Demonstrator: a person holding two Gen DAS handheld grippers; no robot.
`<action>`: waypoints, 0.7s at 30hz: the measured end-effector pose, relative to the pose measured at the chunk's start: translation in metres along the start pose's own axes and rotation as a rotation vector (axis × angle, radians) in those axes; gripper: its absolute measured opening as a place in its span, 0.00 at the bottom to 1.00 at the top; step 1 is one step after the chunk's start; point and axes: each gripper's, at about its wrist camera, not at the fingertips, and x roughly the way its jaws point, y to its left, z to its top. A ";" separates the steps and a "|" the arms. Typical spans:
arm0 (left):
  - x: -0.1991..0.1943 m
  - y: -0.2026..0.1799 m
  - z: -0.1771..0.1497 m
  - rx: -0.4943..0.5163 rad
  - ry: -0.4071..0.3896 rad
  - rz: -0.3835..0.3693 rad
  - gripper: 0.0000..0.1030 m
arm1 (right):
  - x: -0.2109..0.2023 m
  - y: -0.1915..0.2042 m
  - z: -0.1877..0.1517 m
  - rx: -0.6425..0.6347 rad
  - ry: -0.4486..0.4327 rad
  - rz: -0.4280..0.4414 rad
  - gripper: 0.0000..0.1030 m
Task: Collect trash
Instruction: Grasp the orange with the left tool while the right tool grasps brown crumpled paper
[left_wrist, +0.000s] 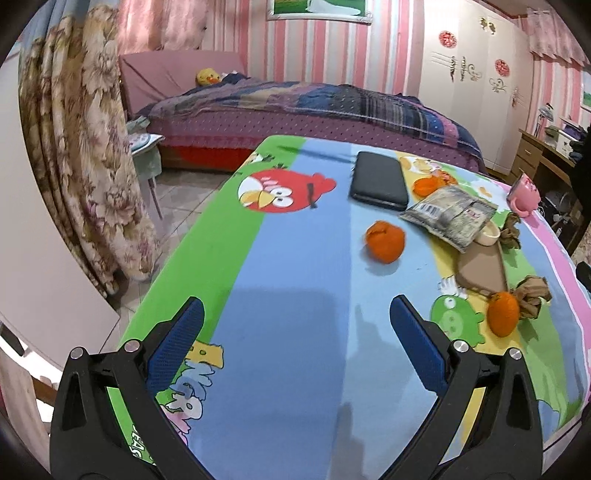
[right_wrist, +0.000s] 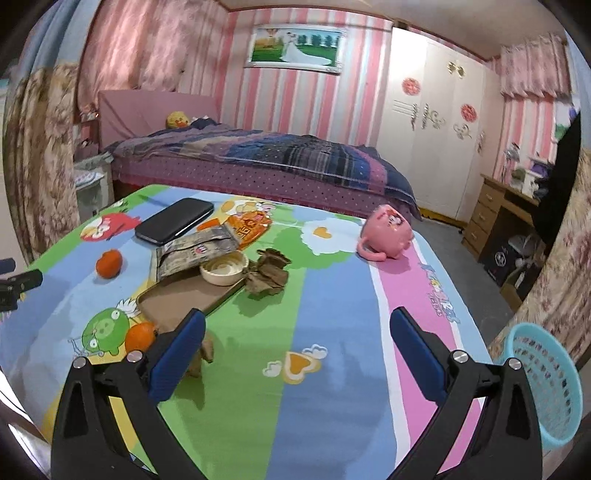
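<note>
Blue-padded jaws on both grippers stand wide, holding nothing. Left gripper (left_wrist: 297, 325) hovers over the near blue stripe of the bench (left_wrist: 295, 280), which wears a cartoon-print cloth. Right gripper (right_wrist: 297, 332) hovers over the green and blue stripes near the bench's front edge.

Trash sits mid-bench: grey foil wrapper (right_wrist: 195, 253) lying partly over a brown tray (right_wrist: 177, 299), orange snack packet (right_wrist: 249, 225) just behind it, crumpled brown paper (right_wrist: 269, 273) touching the tray's right end, a second crumpled brown wad (left_wrist: 532, 297) near the tray's near end, half hidden behind the right gripper's left finger in the right wrist view. Small cream dish (right_wrist: 224, 267) rests on the tray's far end.

One orange (right_wrist: 109, 263) left of the tray, apart from it; another orange (right_wrist: 139, 336) at the tray's near corner, touching the second wad. Black phone (right_wrist: 174, 220) far left. Pink mug (right_wrist: 388, 232) tipped on its side, far right on the pink stripe. Turquoise basket (right_wrist: 543, 380) off the bench's right edge, lower down.
</note>
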 end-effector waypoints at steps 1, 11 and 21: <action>0.001 0.001 -0.001 0.003 0.001 0.003 0.95 | 0.002 0.002 0.001 -0.001 0.002 0.005 0.95; 0.006 -0.014 -0.004 0.036 0.002 -0.011 0.94 | 0.033 0.037 -0.001 -0.008 0.090 0.114 0.95; 0.008 -0.044 -0.005 0.076 0.004 -0.041 0.94 | 0.047 0.054 -0.008 -0.019 0.145 0.288 0.40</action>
